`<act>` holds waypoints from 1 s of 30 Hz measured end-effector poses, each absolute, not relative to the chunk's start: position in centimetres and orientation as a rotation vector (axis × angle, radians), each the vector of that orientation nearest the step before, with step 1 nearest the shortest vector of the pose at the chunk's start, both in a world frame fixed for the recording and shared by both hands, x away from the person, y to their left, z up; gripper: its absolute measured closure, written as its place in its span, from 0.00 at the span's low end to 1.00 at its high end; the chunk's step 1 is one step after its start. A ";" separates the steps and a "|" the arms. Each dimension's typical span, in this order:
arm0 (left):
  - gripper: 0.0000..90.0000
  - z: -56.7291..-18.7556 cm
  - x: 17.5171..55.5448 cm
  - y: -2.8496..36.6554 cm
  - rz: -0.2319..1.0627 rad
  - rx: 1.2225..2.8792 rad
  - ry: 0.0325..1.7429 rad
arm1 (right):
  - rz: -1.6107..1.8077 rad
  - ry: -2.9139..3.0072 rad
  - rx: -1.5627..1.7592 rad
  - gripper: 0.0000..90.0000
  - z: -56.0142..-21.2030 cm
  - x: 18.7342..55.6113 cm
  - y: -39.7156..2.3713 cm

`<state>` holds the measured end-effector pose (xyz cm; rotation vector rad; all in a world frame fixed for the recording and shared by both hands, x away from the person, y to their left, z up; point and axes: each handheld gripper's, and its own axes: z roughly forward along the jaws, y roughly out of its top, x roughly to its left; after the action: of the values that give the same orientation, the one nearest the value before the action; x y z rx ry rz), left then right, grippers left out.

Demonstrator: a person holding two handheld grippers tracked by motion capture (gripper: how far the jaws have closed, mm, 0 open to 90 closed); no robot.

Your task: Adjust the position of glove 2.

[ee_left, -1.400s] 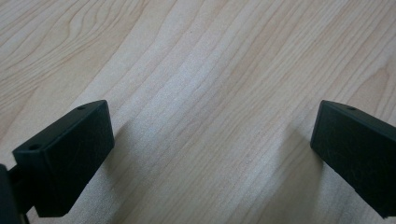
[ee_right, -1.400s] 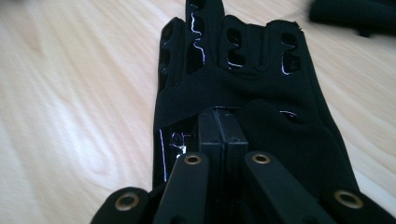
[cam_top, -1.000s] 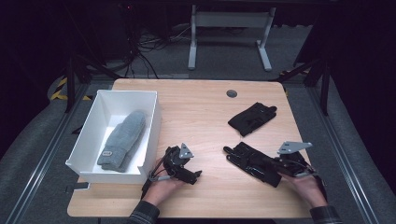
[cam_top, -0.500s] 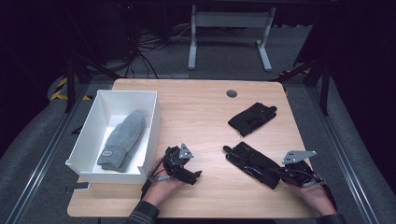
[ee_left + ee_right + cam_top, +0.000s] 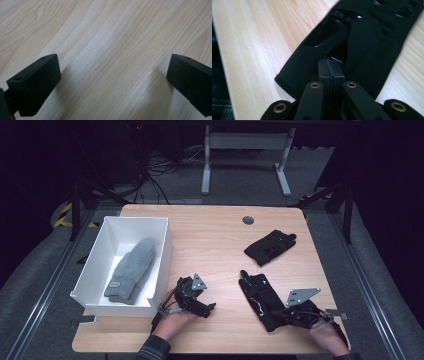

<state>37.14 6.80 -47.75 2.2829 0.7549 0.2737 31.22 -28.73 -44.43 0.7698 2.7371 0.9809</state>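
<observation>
The right gripper [image 5: 329,65] has its jaws closed together over the flat black fabric glove [image 5: 367,42]'s cuff; whether fabric is pinched is unclear. The left gripper [image 5: 112,82] gapes wide above bare wooden table [image 5: 105,37].

No lettering can be read anywhere; the small tag on the grey mitten [image 5: 131,271] is too blurred to make out.

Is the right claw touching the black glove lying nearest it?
Touching. In the right gripper view the right claw has its jaws shut together, tips pressed on the black glove near its cuff; whether fabric is pinched between them cannot be told.
</observation>
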 end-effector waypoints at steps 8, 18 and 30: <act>0.00 -47.7 37.2 6.8 0.272 2.284 0.751 | 1.015 2.804 0.653 1.00 -44.6 30.5 -25.8; 0.00 -47.7 37.2 6.8 0.271 2.284 0.750 | 1.029 2.834 0.596 1.00 -44.6 30.1 -24.9; 0.00 -47.7 37.2 6.8 0.271 2.285 0.749 | 1.101 2.582 0.778 0.83 -42.2 35.0 -26.7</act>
<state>37.18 6.81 -47.75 2.2847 0.7488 0.2707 35.01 -26.68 -42.21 0.7783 2.5819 1.1013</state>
